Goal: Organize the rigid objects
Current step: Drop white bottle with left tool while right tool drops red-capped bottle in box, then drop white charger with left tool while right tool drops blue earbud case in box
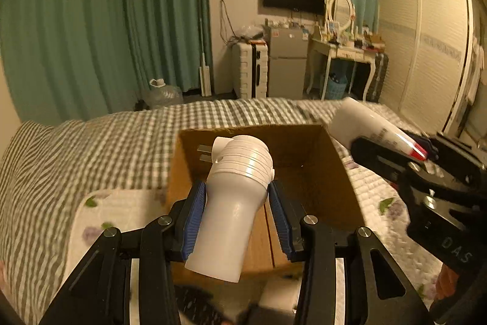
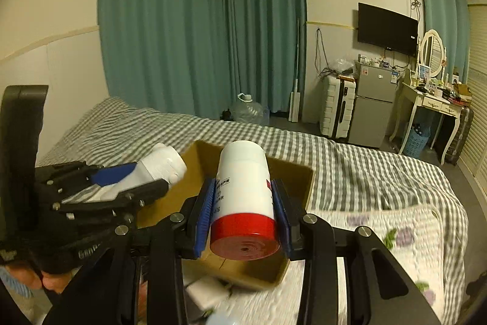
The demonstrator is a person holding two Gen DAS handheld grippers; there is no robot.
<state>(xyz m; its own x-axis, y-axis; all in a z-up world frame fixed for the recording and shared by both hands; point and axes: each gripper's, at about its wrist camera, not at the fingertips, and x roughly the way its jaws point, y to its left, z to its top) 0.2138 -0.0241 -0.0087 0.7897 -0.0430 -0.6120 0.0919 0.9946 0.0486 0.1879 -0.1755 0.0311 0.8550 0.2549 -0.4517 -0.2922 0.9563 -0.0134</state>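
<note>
My left gripper (image 1: 237,197) is shut on a white plastic plug-in lamp holder (image 1: 231,203) with metal prongs, held above the open cardboard box (image 1: 322,172) on the bed. My right gripper (image 2: 243,209) is shut on a white bottle with a red cap (image 2: 243,197), cap toward the camera, held over the same box (image 2: 301,175). The right gripper and its bottle (image 1: 374,130) show at the right in the left wrist view. The left gripper and its holder (image 2: 158,169) show at the left in the right wrist view.
The box rests on a floral quilt (image 2: 395,233) over a grey checked bedspread (image 1: 106,148). Small white items (image 2: 207,291) lie blurred by the box's near side. Beyond the bed stand a water jug (image 2: 249,111), suitcase (image 2: 338,105), small fridge (image 2: 374,105) and dressing table (image 2: 432,102).
</note>
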